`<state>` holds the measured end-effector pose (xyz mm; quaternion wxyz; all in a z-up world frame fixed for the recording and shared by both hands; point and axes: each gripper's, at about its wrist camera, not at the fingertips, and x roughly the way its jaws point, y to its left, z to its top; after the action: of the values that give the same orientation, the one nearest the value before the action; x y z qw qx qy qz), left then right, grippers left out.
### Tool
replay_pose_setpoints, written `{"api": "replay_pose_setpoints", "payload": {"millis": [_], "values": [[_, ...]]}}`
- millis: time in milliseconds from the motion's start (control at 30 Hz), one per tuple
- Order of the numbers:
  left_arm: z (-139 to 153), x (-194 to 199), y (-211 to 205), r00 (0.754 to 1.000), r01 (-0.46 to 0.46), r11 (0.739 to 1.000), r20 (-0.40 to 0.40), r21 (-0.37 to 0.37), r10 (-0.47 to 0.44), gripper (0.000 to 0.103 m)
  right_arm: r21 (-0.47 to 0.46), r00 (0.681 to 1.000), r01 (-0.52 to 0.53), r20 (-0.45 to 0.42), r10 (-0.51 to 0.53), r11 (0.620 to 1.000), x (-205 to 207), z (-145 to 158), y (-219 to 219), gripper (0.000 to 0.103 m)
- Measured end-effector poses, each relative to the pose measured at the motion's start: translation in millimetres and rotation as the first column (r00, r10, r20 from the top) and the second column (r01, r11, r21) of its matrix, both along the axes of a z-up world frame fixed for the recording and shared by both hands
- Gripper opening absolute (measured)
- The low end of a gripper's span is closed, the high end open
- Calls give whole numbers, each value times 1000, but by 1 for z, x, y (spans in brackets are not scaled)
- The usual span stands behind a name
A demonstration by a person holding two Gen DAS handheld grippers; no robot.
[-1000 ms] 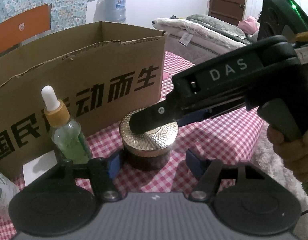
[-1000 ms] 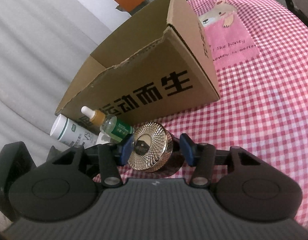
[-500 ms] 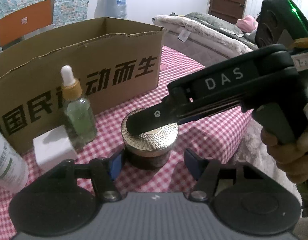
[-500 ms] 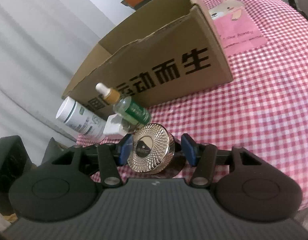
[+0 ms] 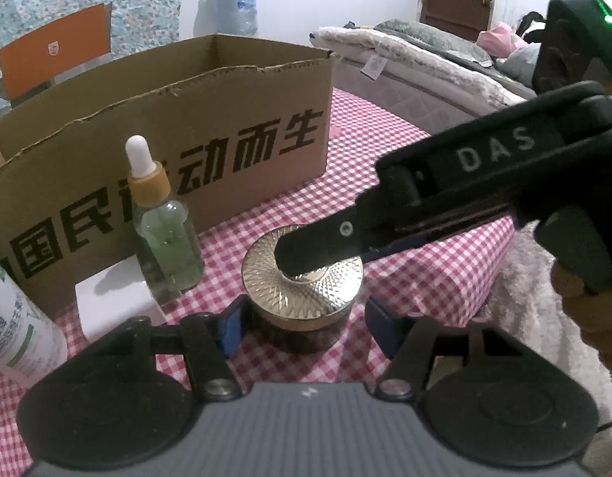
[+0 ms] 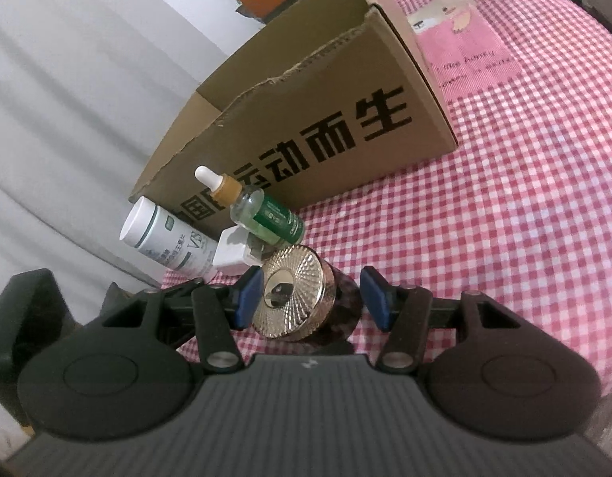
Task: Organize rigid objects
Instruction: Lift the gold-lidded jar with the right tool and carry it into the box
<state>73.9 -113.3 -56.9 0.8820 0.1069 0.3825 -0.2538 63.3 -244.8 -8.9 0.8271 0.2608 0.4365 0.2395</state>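
While the dark round jar with the ribbed golden lid stands on the red-and-white checked tablecloth, we keep both tools around it. Our left gripper has its blue pads on either side of the jar; the left pad is just beside the jar wall, the right pad is apart from it, so the jaws stand about half open and do not hold it. Our right gripper comes from the side and also has the jar between its blue pads; its left pad seems to touch the lid edge, the right one is clearly apart, so we see no firm grip. Seen from the left wrist, a black finger of the right tool lies across the top of the lid. Just behind the jar stand a clear dropper bottle with green liquid, a small white block and a white plastic bottle with green print. Behind them stands the open brown cardboard box with black characters.
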Motion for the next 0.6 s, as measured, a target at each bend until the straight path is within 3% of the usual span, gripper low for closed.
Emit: {"api": "replay_pose_setpoints", "payload": {"millis": [600], "values": [[-2, 8, -16, 999, -32, 999, 29, 24, 32, 57, 56, 999, 11, -34, -9, 998, -1, -10, -1, 55]]}}
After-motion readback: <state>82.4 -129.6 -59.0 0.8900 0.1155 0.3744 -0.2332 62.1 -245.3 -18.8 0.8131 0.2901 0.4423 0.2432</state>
